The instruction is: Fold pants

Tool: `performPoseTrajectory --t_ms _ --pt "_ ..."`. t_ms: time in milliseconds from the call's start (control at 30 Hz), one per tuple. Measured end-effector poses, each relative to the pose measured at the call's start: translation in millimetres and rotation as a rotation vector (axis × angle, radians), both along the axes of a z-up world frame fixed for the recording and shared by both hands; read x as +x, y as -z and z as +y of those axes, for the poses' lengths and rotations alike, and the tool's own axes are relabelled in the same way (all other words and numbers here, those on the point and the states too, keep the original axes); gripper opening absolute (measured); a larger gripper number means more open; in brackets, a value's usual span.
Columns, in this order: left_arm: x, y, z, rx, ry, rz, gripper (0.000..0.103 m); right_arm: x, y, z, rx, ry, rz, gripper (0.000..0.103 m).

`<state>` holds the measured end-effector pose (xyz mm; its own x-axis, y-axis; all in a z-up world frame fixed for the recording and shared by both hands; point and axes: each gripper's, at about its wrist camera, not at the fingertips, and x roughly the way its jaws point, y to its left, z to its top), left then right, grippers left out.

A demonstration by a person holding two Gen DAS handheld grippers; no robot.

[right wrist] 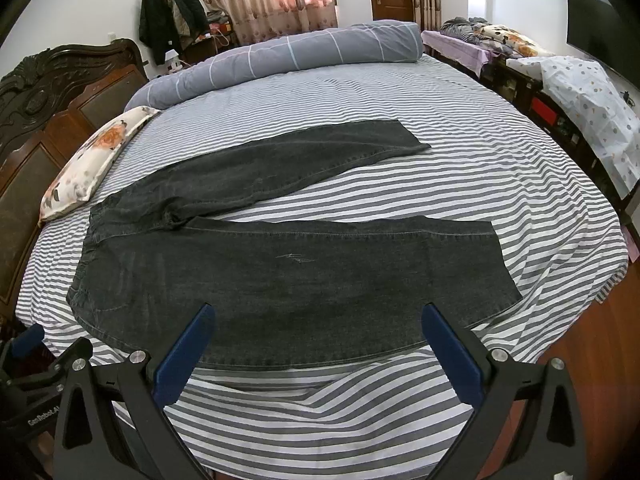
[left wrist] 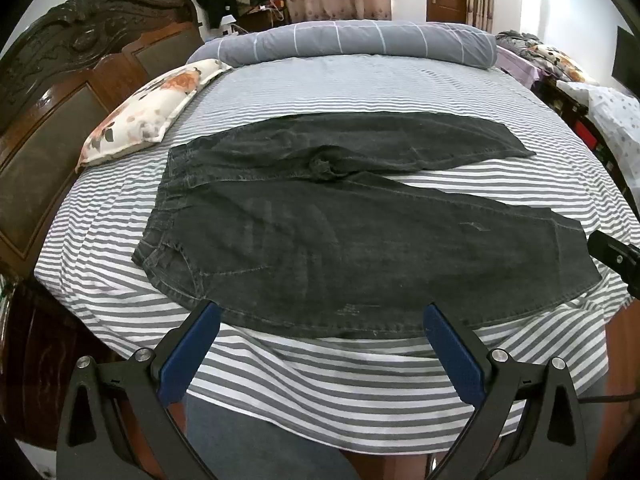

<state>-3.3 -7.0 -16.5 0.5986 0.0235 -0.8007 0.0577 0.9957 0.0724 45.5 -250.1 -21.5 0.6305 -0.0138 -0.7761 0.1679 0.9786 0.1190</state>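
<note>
Dark grey jeans (left wrist: 340,240) lie flat on the striped bed (left wrist: 360,88), waistband to the left, both legs spread apart to the right. They also show in the right wrist view (right wrist: 300,280). My left gripper (left wrist: 322,312) is open and empty, just above the near edge of the near leg. My right gripper (right wrist: 318,312) is open and empty over the near leg's lower edge. The right gripper's body shows at the right edge of the left wrist view (left wrist: 616,256), and the left gripper's body at the lower left of the right wrist view (right wrist: 36,368).
A floral pillow (left wrist: 148,116) lies at the bed's left by the carved wooden headboard (left wrist: 60,92). A rolled grey duvet (left wrist: 360,42) runs along the far side. A bench with bedding (right wrist: 580,92) stands to the right. Wooden floor (right wrist: 600,340) lies right of the bed.
</note>
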Motion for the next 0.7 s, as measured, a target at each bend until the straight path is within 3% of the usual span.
performPoseTrajectory --t_ms 700 --pt "-0.3 8.6 9.3 -0.002 -0.031 0.018 0.101 2.5 6.5 5.3 0.006 -0.039 0.023 0.102"
